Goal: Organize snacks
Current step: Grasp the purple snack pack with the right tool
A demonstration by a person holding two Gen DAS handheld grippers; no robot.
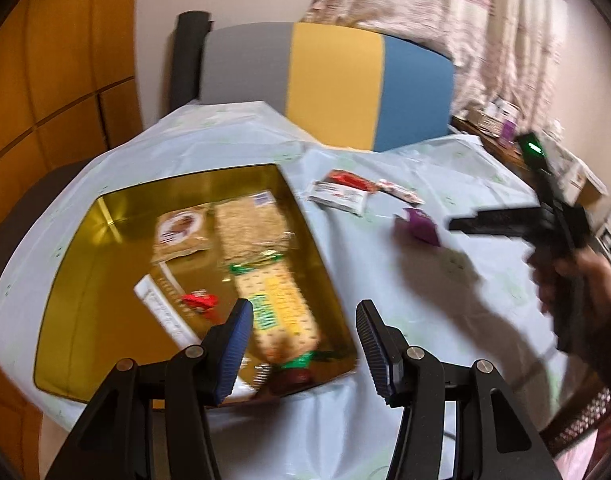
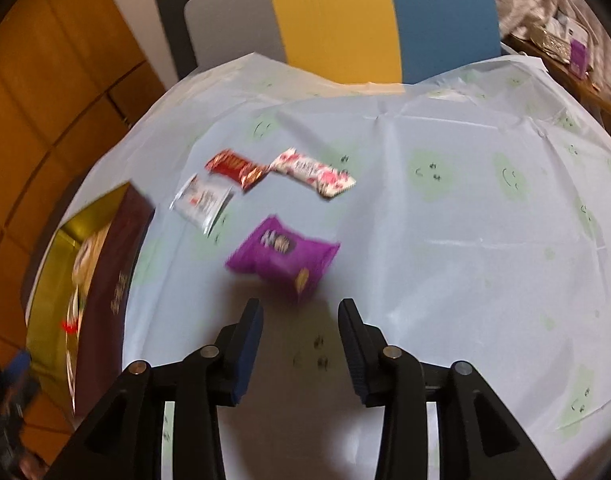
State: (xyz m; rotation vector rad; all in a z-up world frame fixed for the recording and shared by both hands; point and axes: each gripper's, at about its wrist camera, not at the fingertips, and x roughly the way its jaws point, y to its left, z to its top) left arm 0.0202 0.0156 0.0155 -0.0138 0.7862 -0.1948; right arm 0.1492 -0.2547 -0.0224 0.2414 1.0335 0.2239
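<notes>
Right gripper [image 2: 299, 320] spread empty just short of the purple packet [image 2: 283, 258]

Left gripper [image 1: 303, 320] gapes empty over the gold tin [image 1: 85, 264] near the table's left edge; blur probably means motion, so closing early could shove the packet among 3 loose packets [image 2: 241, 180]

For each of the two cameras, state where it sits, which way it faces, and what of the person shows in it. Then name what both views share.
Left wrist: sits on the left tongs, looking forward and down over the gold tin that holds snacks; its own open fingers show, plus the person's right hand holding the other tool.
Right wrist: sits on the right tongs, facing down at the purple packet just ahead; its open fingers show.
Shared: the tin, the purple packet, the red packet, the tablecloth and the tricolour chair.
</notes>
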